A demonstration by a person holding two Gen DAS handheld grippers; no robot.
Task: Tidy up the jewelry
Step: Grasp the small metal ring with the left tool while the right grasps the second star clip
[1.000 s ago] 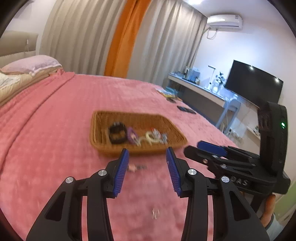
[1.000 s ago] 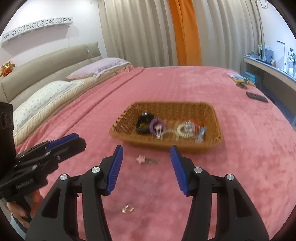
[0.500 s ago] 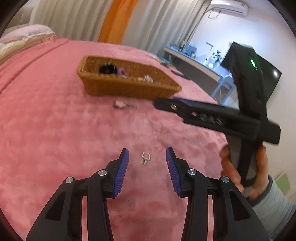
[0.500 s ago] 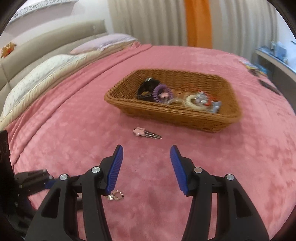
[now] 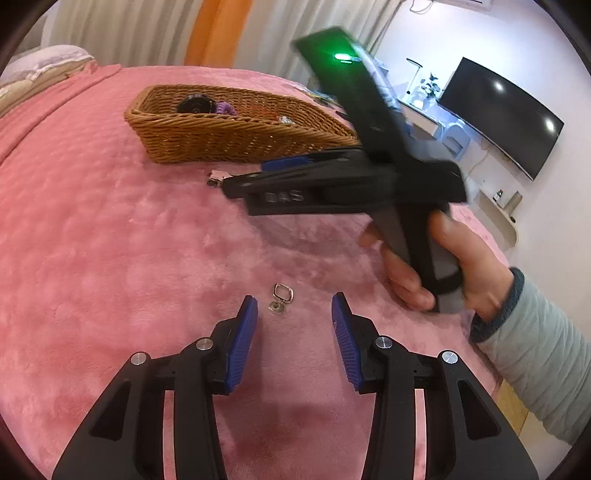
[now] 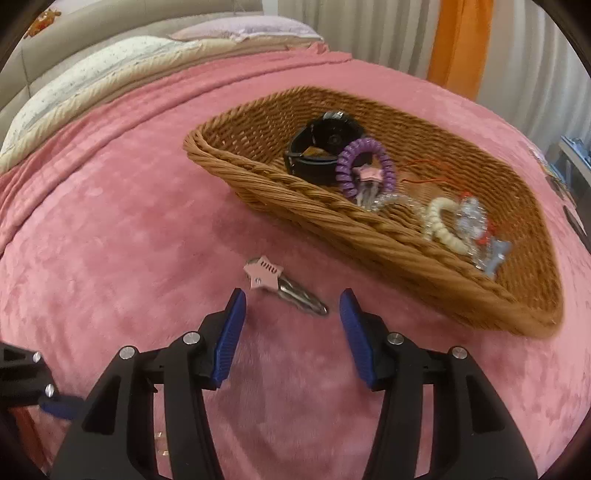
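Your left gripper (image 5: 291, 314) is open over a small metal ring clasp (image 5: 280, 298) just ahead; pinch its stiff loop. Your right gripper (image 6: 291, 306), open too, frames the light, slippery star hair clip (image 6: 280, 286) before the basket (image 6: 332, 206).

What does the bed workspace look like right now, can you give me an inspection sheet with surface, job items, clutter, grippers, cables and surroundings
Surface: pink blanket over the bed, soft and plush.
Job's things: wicker basket holding a black watch, purple coil hair tie, cream coil tie and silvery pieces; star hair clip and small metal ring charm lie loose on the blanket.
Clutter: small items at the bed's far edge, too blurred to name.
Grippers: left gripper open, just short of the charm; right gripper open, just short of the clip.
Cables: nothing seen on the bed.
Surroundings: pillows, curtains, wall television.
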